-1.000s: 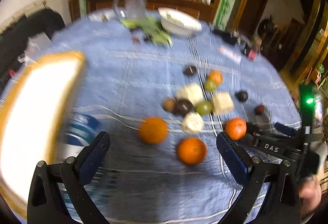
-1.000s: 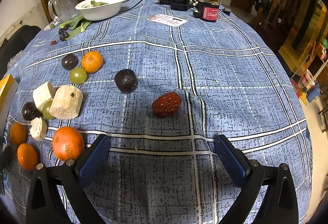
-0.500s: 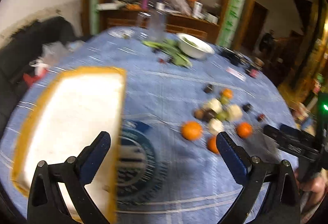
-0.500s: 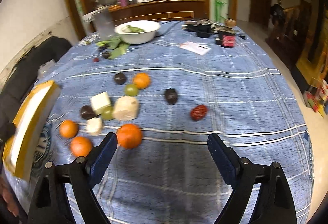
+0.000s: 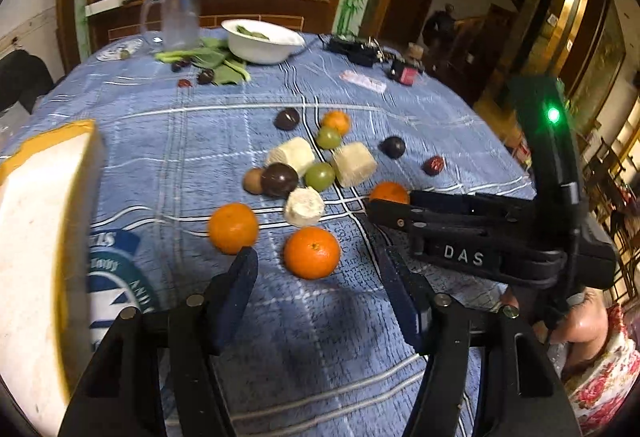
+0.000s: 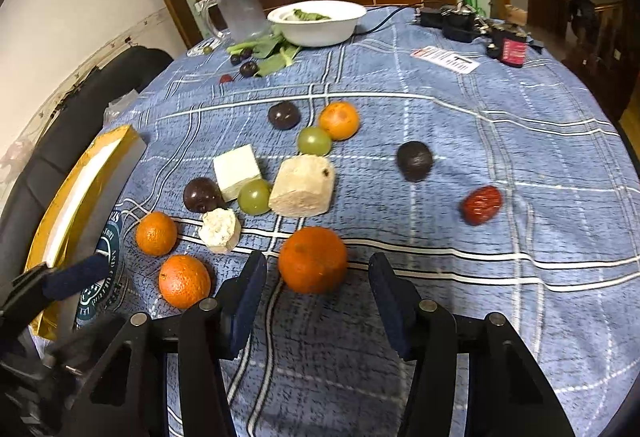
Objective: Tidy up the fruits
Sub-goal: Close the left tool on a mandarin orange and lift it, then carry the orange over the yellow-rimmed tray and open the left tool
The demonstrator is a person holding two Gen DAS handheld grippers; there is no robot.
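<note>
Oranges, green grapes, dark plums, a red date (image 6: 481,204) and pale cut chunks lie scattered on the blue checked tablecloth (image 6: 500,125). My left gripper (image 5: 316,269) is open, its pads on either side of an orange (image 5: 312,252) just ahead. My right gripper (image 6: 318,277) is open around another orange (image 6: 313,259), not touching it; it also shows in the left wrist view (image 5: 472,233) reaching in from the right. A white tray with a yellow rim (image 5: 36,237) stands at the left, also in the right wrist view (image 6: 80,189).
A white bowl with greens (image 6: 318,21), leafy greens (image 5: 208,61), a glass jug (image 6: 238,13), cables and a small red item (image 6: 512,51) sit at the far side. A dark chair back (image 6: 88,105) is left of the table.
Both grippers have moved down and forward toward the fruit, and their jaws have narrowed. Each now has an orange between its pads.
</note>
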